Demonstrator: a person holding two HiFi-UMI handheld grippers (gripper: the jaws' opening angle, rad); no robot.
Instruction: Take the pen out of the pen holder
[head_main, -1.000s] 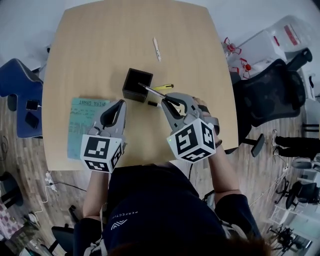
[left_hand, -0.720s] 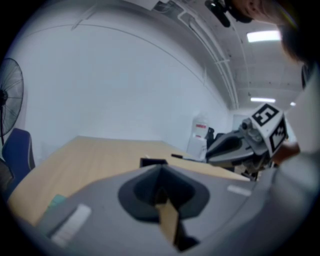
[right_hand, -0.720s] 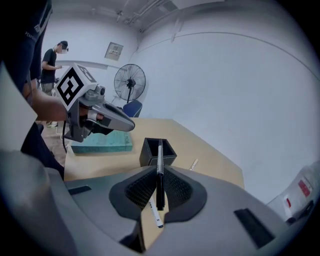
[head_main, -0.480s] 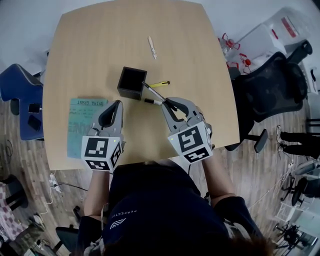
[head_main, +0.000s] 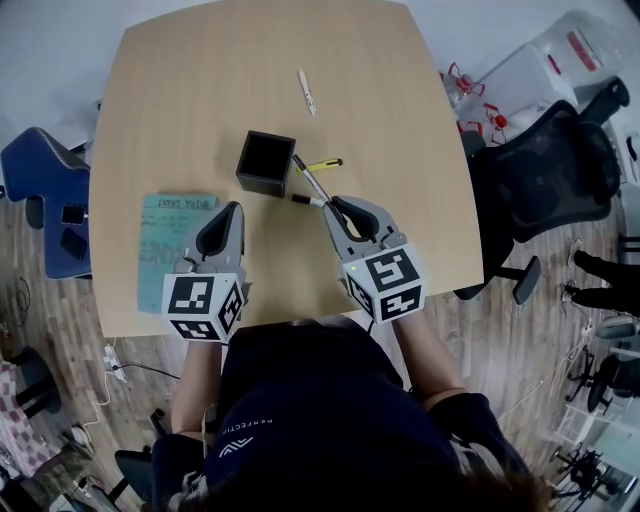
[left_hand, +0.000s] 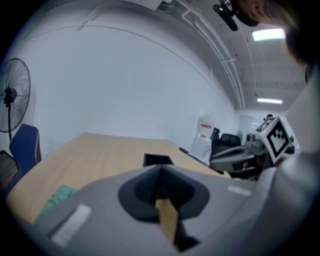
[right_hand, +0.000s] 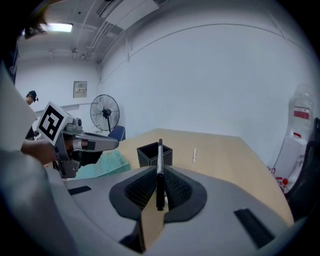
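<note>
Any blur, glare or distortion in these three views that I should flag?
Head view: sharp, evenly lit, only soft shadows on the table. Left gripper view: strong fisheye with dark corners, soft all over, the left gripper blurred up close, a ceiling light blown out. Right gripper view: same fisheye, but crisper; the pen reads clearly.

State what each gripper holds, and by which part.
Right gripper clamps the black pen near one end; left gripper is shut and empty.
</note>
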